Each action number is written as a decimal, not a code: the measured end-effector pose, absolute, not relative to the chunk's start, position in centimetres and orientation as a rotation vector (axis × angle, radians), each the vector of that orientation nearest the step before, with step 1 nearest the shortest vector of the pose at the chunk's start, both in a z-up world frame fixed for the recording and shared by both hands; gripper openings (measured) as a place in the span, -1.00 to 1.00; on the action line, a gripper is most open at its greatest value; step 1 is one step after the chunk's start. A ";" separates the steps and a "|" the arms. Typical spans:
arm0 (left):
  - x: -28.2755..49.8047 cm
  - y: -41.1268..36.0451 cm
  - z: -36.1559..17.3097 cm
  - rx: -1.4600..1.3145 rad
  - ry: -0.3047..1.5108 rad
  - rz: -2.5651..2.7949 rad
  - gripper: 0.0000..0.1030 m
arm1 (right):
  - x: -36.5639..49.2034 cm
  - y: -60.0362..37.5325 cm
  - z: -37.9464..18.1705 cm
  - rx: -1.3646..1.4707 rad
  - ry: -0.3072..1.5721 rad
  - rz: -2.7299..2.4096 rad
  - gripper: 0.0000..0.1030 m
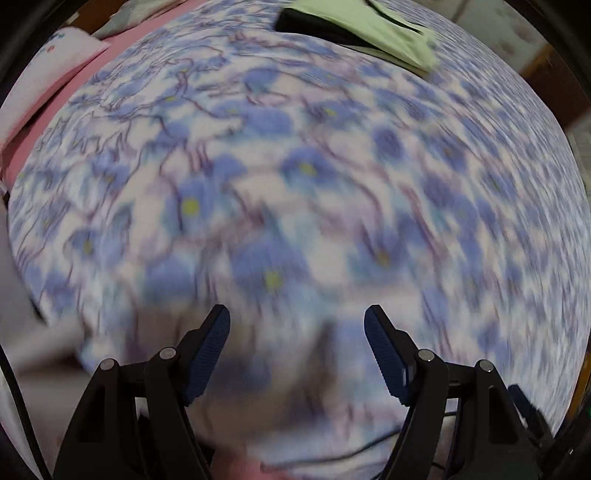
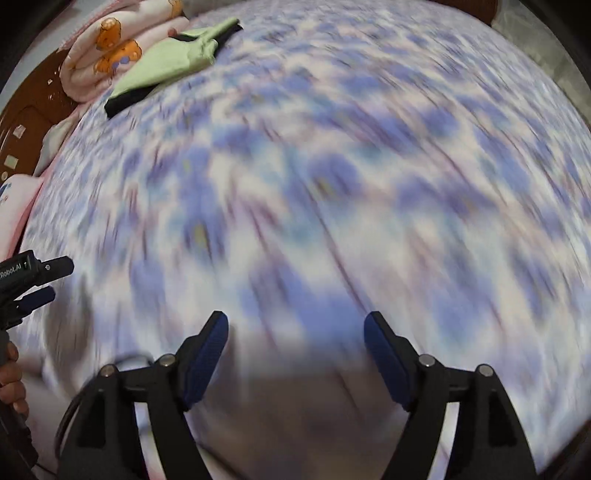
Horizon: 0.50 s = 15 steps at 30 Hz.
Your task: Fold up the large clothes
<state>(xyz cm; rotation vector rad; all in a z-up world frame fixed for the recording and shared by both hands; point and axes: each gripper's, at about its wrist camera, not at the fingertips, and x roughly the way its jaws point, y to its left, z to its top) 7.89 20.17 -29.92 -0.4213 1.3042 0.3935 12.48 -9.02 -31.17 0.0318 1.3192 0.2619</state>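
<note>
A folded light-green garment (image 1: 369,29) (image 2: 170,62) with a black piece (image 2: 125,98) under it lies at the far side of a bed spread with a blue-flowered sheet (image 1: 295,166) (image 2: 332,166). Both views are smeared by motion. My left gripper (image 1: 297,314) points down at the sheet, open, with nothing between its blue pads. My right gripper (image 2: 295,319) is also open and holds nothing. A pale blurred cloth (image 2: 295,398) shows below the right fingers; I cannot tell what it is. The left gripper (image 2: 33,280) also appears at the left edge of the right wrist view.
A rolled pink quilt with orange bears (image 2: 110,55) lies by the green garment. A pink pillow (image 1: 55,74) and pink bedding edge the bed on the left. Brown wood (image 2: 29,103) is behind them. A person's hand (image 2: 11,384) holds the left gripper's handle.
</note>
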 end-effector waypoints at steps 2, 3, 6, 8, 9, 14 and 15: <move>4.7 16.6 -27.5 -0.361 1.310 0.351 0.43 | 9.6 -12.4 -29.6 0.010 1.338 0.238 0.58; 3.4 15.1 -26.1 -0.337 1.307 0.336 0.43 | 8.2 -14.5 -28.4 0.013 1.341 0.224 0.62; 1.2 11.7 -21.7 -0.303 1.285 0.318 0.43 | 5.2 -19.9 -24.8 0.033 1.304 0.128 0.67; 0.9 10.5 -18.8 -0.291 1.249 0.291 0.43 | 4.2 -22.7 -22.2 0.061 1.268 0.059 0.69; 0.3 9.1 -16.6 -0.248 1.212 0.289 0.43 | 3.7 -24.0 -20.4 0.071 1.240 0.038 0.70; 0.0 5.9 -9.3 -0.192 1.155 0.215 0.46 | 3.3 -25.8 -13.5 0.040 1.196 0.037 0.77; 0.1 5.2 -7.9 -0.185 1.146 0.203 0.46 | 3.1 -25.9 -12.1 0.063 1.195 0.061 0.81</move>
